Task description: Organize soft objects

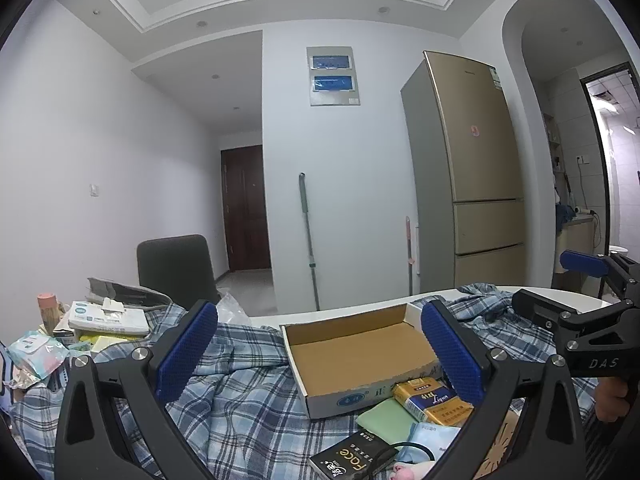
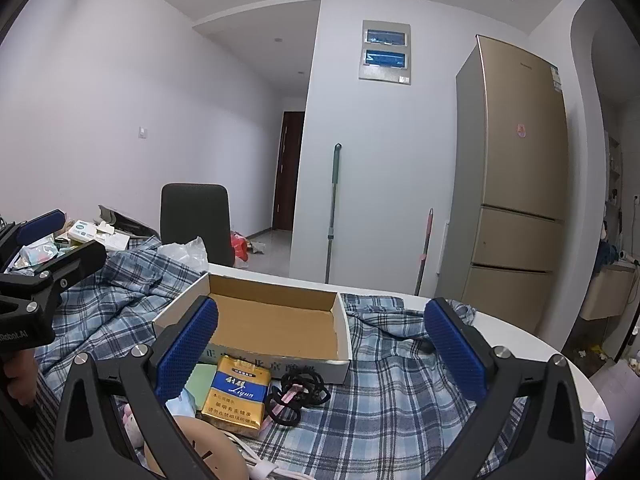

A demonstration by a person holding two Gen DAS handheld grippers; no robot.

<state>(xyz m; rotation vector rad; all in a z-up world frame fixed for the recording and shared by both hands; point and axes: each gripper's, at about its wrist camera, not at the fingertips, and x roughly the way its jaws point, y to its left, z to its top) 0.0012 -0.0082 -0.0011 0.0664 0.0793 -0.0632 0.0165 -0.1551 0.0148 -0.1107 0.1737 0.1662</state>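
Where the blue plaid shirt [image 1: 240, 392] lies rumpled across the white table [image 1: 560, 294], both grippers held above it with nothing between their pads. Left gripper [image 1: 316, 350] spread wide, blue pads well apart, framing an open cardboard box [image 1: 360, 350] resting on the shirt. Right gripper [image 2: 320, 350] likewise spread wide, aimed at the same box from the other side. In the left view, right gripper visible at the far right edge, also spread; in the right view, left gripper visible at the far left edge.

Just in front of the box, near its front wall: a gold and blue cigarette pack [image 2: 234, 396], touching or nearly touching a pale green pad [image 2: 202, 380]. Beside the pack, a tangle of black hair ties [image 2: 300, 394] lying on the shirt, with something pink among them. Closer to the left view's camera, a black packet [image 1: 346, 460] with gold lettering and a light blue pouch [image 1: 430, 440]. A white cable [image 2: 256, 464] at the bottom of the right view.

At the far left of the table, a heap of tissue packs [image 1: 106, 316], a wet-wipe pouch [image 1: 36, 350] and papers. Behind the table, a dark chair [image 1: 176, 268], a mop handle [image 1: 308, 240] leaning on the wall, and a gold fridge [image 1: 476, 168].
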